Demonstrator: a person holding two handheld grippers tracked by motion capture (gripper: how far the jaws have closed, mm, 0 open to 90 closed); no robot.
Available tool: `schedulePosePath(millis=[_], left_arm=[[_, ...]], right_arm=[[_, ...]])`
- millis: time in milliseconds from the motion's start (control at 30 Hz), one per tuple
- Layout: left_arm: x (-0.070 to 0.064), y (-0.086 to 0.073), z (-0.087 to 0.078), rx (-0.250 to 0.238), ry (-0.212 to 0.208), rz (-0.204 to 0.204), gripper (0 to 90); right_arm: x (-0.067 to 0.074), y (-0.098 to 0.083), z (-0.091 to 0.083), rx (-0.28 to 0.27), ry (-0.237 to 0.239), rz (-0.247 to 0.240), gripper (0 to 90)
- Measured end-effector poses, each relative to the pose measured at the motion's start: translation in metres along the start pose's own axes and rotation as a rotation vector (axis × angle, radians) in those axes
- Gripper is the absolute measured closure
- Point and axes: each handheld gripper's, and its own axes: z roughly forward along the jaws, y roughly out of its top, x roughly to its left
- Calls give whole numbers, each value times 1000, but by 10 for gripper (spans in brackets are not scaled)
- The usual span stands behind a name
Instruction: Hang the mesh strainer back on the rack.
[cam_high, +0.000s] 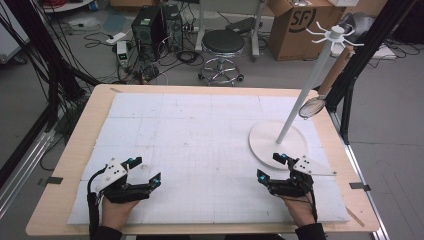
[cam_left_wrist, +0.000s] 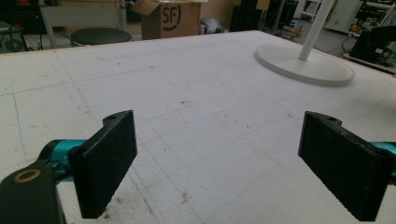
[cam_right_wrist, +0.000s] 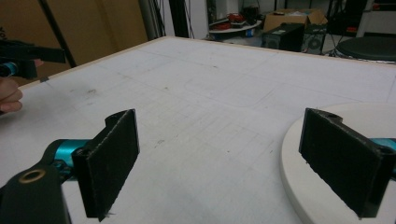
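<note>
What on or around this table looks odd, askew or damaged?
Nothing is spilled or broken. The white mat is scuffed with faint dirt marks. A wooden-handled strainer hangs from the white stand. Both claws, left and right, are open and hold nothing.

The letters "SF" stand in dark print inside a partial ring on the side of a brown cardboard box (cam_high: 298, 27) on the floor beyond the bench; the same box (cam_left_wrist: 170, 18) shows the mark again.

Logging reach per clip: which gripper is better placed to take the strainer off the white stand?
Right, probably. The right gripper sits open beside the stand's base, with the strainer hanging above that side; the left gripper is across the table.
</note>
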Motion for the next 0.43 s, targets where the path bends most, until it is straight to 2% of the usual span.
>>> schedulePosePath(millis=[433], left_arm=[[0, 0, 0, 2, -4, 7, 122]], right_arm=[[-2, -2, 0, -1, -6, 19, 112]])
